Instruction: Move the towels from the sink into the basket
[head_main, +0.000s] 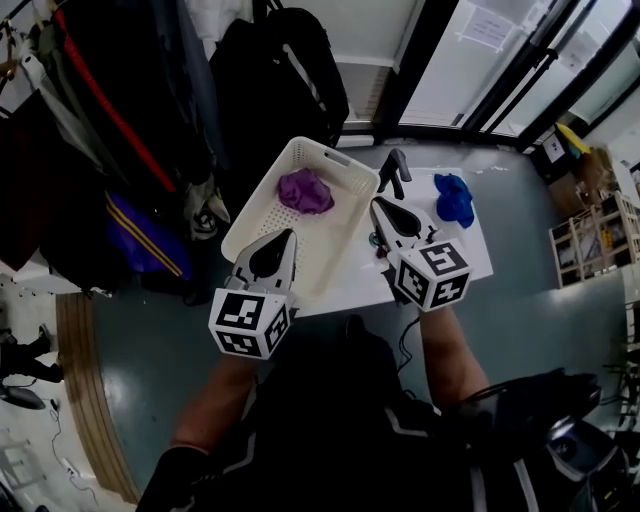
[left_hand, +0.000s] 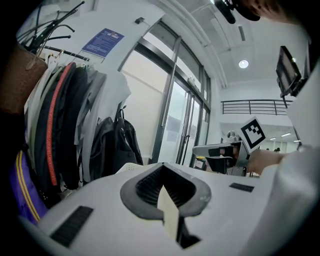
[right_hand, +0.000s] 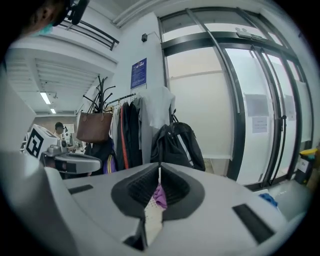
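The purple towel is already lying in the white basket, up at its far end; it's ahead of the left claw and ahead and off to the left of the right claw. The blue towel is bunched up on the white tabletop, just to the right of the right claw and well away from the left one.

The right claw is closed up tight with nothing in it; in the right gripper view you only get a sliver of purple and the basket's perforated wall through the slit beyond the jaws. The left claw is closed and empty too, with its tip over the near left part of the basket; the right claw's tip sits by the basket's right rim, between the basket and the blue towel. There's a small black thing just past the right claw, can't tell what it is. A black backpack and hanging coats are further out, beyond and left of the left claw.
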